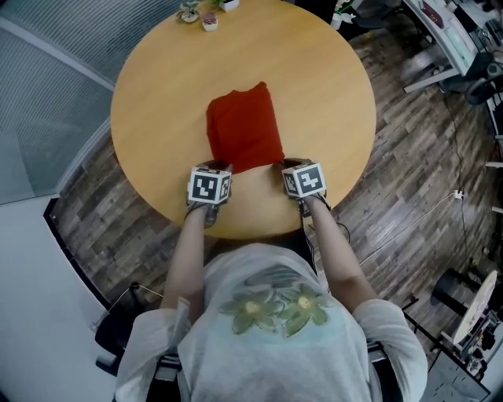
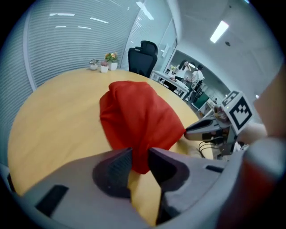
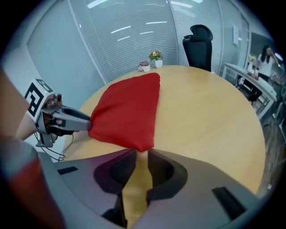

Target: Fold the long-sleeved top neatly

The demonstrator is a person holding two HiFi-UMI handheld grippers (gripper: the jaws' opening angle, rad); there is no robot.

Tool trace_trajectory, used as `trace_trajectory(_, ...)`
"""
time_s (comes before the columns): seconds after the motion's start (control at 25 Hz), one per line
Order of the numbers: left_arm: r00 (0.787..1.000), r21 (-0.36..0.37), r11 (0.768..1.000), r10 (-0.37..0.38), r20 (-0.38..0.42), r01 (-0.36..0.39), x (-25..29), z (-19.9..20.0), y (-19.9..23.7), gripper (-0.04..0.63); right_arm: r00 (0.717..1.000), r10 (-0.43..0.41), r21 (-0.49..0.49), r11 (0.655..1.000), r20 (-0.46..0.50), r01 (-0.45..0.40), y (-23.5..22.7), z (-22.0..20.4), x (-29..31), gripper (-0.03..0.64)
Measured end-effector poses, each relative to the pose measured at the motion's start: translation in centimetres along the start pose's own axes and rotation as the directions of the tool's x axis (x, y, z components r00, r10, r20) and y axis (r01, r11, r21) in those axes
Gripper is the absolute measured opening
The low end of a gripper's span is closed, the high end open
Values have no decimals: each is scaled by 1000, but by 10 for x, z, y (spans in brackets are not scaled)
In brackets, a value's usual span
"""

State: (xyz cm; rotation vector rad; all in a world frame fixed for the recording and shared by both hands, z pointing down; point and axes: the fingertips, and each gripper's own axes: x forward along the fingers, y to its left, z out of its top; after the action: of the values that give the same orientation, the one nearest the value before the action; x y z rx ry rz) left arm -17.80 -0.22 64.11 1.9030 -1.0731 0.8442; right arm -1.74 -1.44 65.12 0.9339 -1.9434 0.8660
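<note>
A red long-sleeved top [image 1: 244,129] lies folded into a narrow rectangle in the middle of a round wooden table [image 1: 330,86]. Both grippers sit at its near edge, one on each corner. My left gripper [image 2: 140,154] has the near left corner of the top [image 2: 138,120] bunched between its jaws, and the cloth fills the gap between the pads. The jaws of my right gripper [image 3: 141,154] stand narrow, with the tip of the near right corner of the top [image 3: 127,114] caught between the fingertips. In the head view the left gripper [image 1: 212,167] and the right gripper [image 1: 292,166] are level with each other.
Small potted plants [image 1: 198,13] stand at the table's far edge. A black office chair [image 2: 143,56] stands beyond the table, by a glass wall with blinds. The table's near edge [image 1: 244,234] is just below the grippers. Desks and cables fill the floor to the right.
</note>
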Motion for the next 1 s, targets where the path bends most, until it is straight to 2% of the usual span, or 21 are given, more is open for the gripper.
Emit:
trace_trajectory(0.08, 999, -58, 998, -29, 44, 31, -15, 9, 2, 108, 999, 29, 50, 998, 38, -31, 2, 6, -11, 132)
trace_trajectory(0.24, 987, -134, 991, 4, 158, 18, -36, 45, 25, 123, 987, 39, 92, 994, 156, -54, 1, 31, -30, 133)
trace_trajectory(0.36, 980, -185, 983, 17, 199, 21, -30, 77, 43, 123, 979, 52, 93, 993, 197, -71, 4, 51, -30, 133)
trace_trajectory(0.4, 977, -226, 973, -1, 211, 50, -25, 85, 46, 123, 978, 56, 83, 994, 199, -73, 6, 57, -29, 133)
trace_trajectory(0.48, 970, -324, 938, -46, 237, 124, -16, 100, 50, 123, 979, 63, 60, 995, 193, -76, 12, 65, -24, 133)
trace_trajectory(0.52, 969, -354, 924, -59, 239, 144, -11, 104, 51, 121, 980, 67, 51, 996, 187, -78, 15, 68, -20, 133)
trace_trajectory(0.56, 971, -361, 921, -62, 232, 145, -8, 107, 51, 121, 981, 71, 43, 996, 179, -80, 17, 69, -17, 133)
trace_trajectory(0.6, 973, -347, 928, -57, 222, 134, -6, 109, 52, 89, 982, 75, 38, 996, 173, -83, 19, 70, -15, 133)
trace_trajectory(0.64, 975, -320, 940, -50, 215, 119, -7, 111, 52, 27, 982, 79, 36, 996, 169, -86, 21, 70, -13, 133)
trace_trajectory(0.72, 975, -267, 958, -48, 218, 106, -13, 117, 53, 21, 982, 87, 35, 995, 170, -94, 25, 70, -12, 133)
trace_trajectory(0.8, 977, -243, 965, -43, 207, 94, -16, 120, 58, 21, 981, 93, 33, 994, 168, -100, 26, 68, -11, 133)
trace_trajectory(0.88, 989, -210, 977, -8, 149, 40, -10, 111, 66, 21, 984, 97, 26, 994, 150, -102, 28, 64, -6, 133)
trace_trajectory(1.0, 996, -109, 991, 80, 47, -74, 9, 91, 76, 22, 987, 103, 8, 994, 121, -105, 30, 58, 6, 133)
